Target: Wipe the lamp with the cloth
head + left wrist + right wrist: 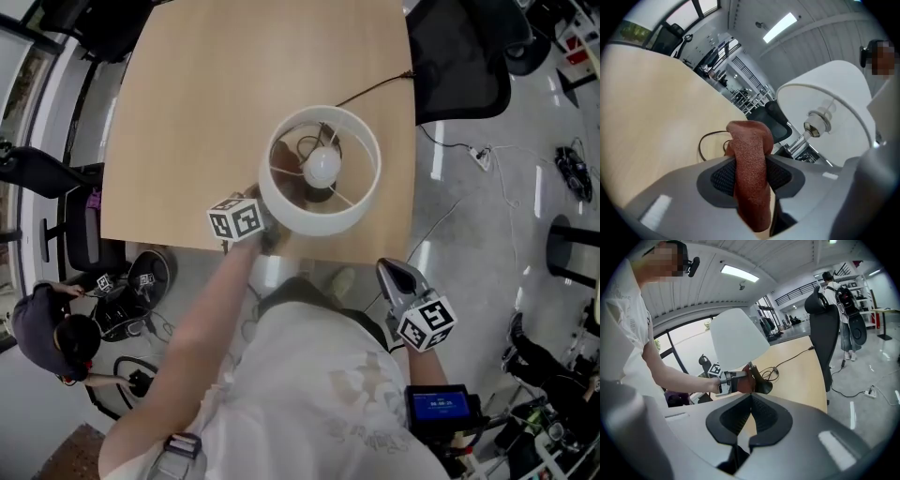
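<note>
A lamp with a white drum shade [323, 169] stands near the front edge of the tan table [206, 103]. My left gripper [267, 234] reaches under the shade's near-left rim, shut on a rust-red cloth [750, 140] that sticks up between its pads. From there the shade [834, 103] and the bulb socket [815, 124] show from below. In the right gripper view the cloth [744, 382] is beside the dark lamp base [765, 386]. My right gripper [392, 274] hangs off the table's front edge, its jaws shut on nothing [750, 401].
The lamp's black cord [375, 89] runs to the table's far right edge. A black office chair [464, 56] stands at that corner, another [56, 178] at the left. A person [47, 328] crouches on the floor at lower left. A power strip [481, 157] lies on the floor.
</note>
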